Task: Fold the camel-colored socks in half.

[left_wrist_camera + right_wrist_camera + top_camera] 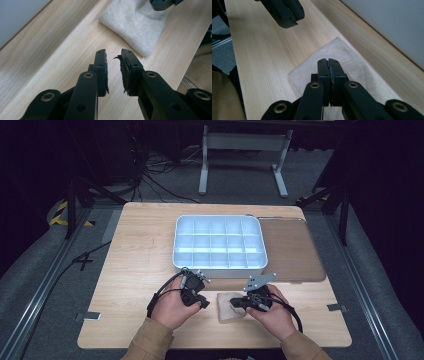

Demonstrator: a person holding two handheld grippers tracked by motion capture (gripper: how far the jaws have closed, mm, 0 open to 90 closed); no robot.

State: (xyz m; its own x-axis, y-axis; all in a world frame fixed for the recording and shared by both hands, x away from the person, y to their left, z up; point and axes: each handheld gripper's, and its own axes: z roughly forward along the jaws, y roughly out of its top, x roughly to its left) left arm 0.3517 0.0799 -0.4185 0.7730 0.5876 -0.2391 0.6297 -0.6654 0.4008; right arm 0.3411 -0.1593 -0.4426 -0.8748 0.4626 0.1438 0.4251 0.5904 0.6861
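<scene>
Your right gripper (329, 61) is closed with nothing in it above the cloth (342, 53); your left gripper (113, 53), narrowly open and empty, sits beside that cloth.

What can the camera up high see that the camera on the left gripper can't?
The high view alone takes in the person's hands, the white plastic divided tray and the flat brown board beside it. The left gripper view alone shows the left gripper close up, jaws slightly apart with nothing between them. Both show the folded beige cloth lying on the light wooden table.
</scene>
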